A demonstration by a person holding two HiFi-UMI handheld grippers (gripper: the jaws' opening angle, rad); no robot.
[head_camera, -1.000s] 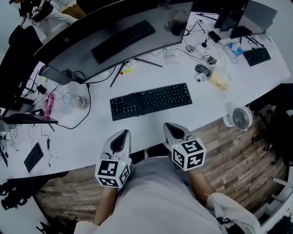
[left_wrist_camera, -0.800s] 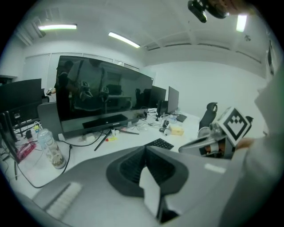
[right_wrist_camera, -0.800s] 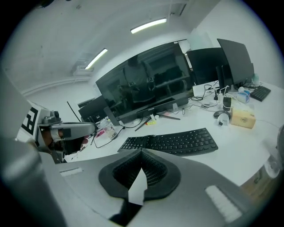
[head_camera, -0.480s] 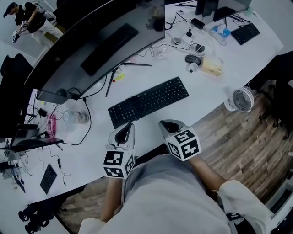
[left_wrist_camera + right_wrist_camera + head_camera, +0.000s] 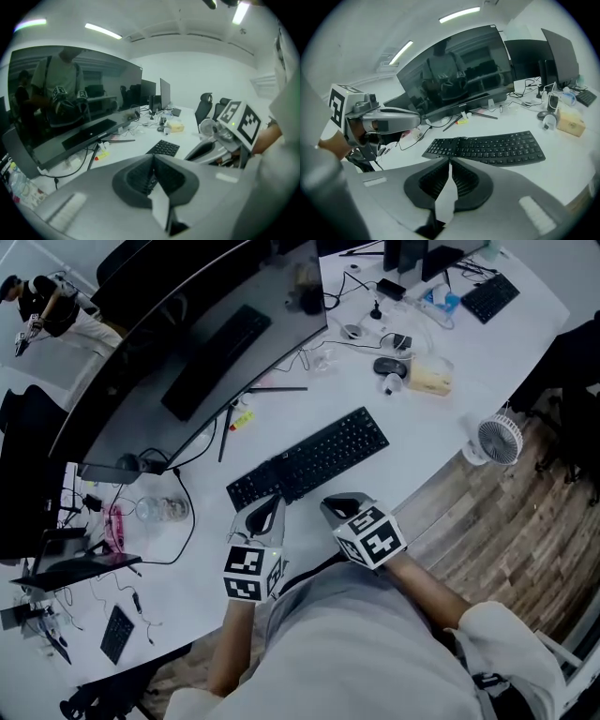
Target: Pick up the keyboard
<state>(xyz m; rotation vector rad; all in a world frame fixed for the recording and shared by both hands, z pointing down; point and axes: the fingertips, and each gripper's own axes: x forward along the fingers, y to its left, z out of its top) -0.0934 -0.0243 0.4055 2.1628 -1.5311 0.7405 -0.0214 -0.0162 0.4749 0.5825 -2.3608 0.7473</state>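
Note:
A black keyboard [image 5: 309, 459] lies slantwise on the white desk [image 5: 441, 432], in front of the big curved monitor [image 5: 187, 362]. Just short of its near-left end, my left gripper [image 5: 272, 505] is shut, with nothing between its jaws. My right gripper [image 5: 330, 504] is also shut and empty, close to the keyboard's near long edge at the middle. In the right gripper view the keyboard [image 5: 487, 147] stretches right beyond the closed jaw tips [image 5: 450, 161]. In the left gripper view only the keyboard's far end [image 5: 162, 148] shows past the closed jaws [image 5: 153, 156].
A small white fan [image 5: 496, 439] stands at the desk's right edge. A mouse [image 5: 386, 366], a tan box [image 5: 430, 380] and cables lie behind the keyboard. A glass jar [image 5: 161, 509] and a cable sit at left. A second keyboard [image 5: 487, 296] lies far back right.
Both grippers have moved forward over the desk's near edge, up to the keyboard's near side. The head view has swung, so the keyboard now lies more slanted in the picture.

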